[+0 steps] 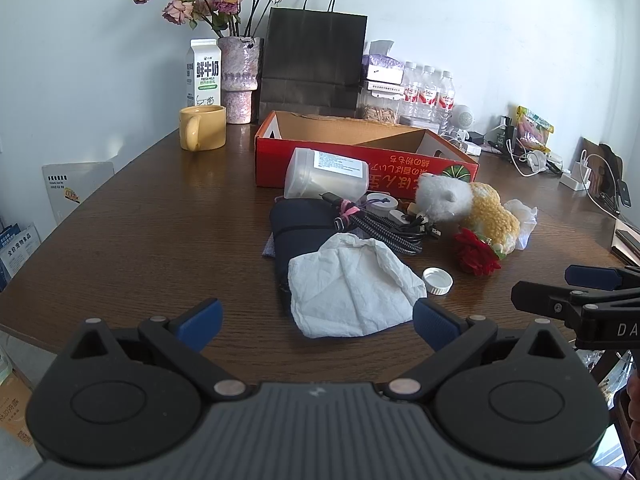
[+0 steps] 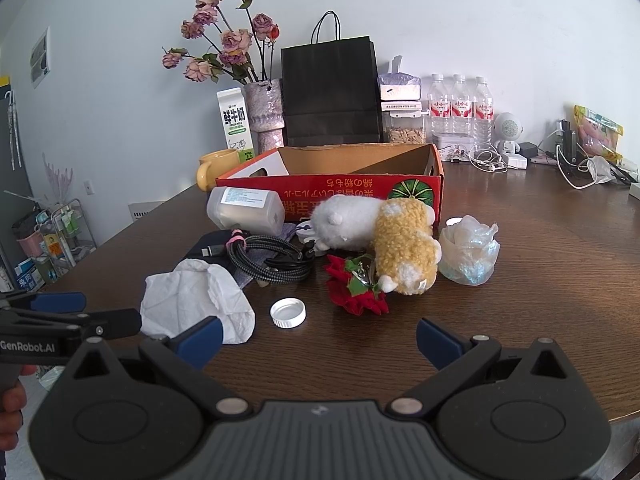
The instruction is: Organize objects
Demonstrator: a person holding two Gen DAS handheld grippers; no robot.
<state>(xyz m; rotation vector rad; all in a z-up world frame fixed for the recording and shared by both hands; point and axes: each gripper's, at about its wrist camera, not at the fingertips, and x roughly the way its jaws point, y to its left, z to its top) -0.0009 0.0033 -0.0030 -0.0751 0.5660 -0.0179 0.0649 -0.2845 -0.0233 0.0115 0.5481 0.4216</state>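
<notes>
lying crumpled, white tissue (image 1: 352,286) on table (image 1: 140,232)

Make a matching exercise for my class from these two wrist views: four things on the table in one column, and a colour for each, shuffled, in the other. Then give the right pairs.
Column 1
1. mug
2. paper bag
3. bottle cap
4. cardboard box

Column 2
A. white
B. red outside
C. yellow
D. black

Pairs: 1-C, 2-D, 3-A, 4-B. The mug stands at the back left, the paper bag against the wall behind the cardboard box, and the bottle cap lies on the wooden table, near the open right gripper.
</notes>
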